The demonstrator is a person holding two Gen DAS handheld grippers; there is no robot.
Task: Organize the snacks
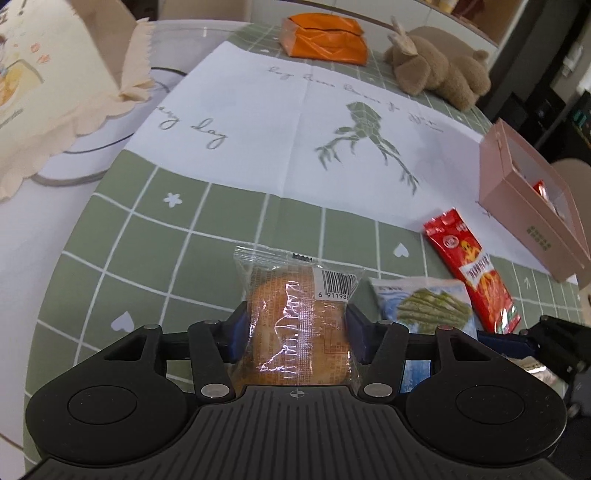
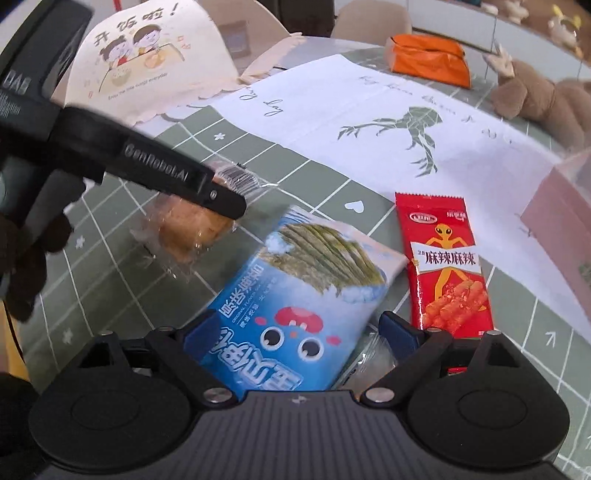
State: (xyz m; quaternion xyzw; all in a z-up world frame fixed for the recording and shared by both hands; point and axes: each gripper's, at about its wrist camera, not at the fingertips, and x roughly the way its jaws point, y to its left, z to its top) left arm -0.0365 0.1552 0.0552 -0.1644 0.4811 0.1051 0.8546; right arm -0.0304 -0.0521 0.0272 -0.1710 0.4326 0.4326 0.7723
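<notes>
Early stage, we judge: our left gripper (image 1: 297, 328) is clamped on the clear-wrapped round golden cake (image 1: 295, 317), right gripper (image 2: 297, 328) straddles the blue seaweed-snack pouch (image 2: 295, 291) (grip unclear), flat red spicy-stick packet (image 2: 445, 262) untouched beside the mostly empty pink cardboard box (image 1: 532, 206).

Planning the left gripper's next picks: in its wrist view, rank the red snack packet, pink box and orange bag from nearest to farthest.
From the left gripper:
1. Red snack packet, right, on the green cloth.
2. Pink box, farther right, at the edge.
3. Orange bag, far side, ahead.
</notes>
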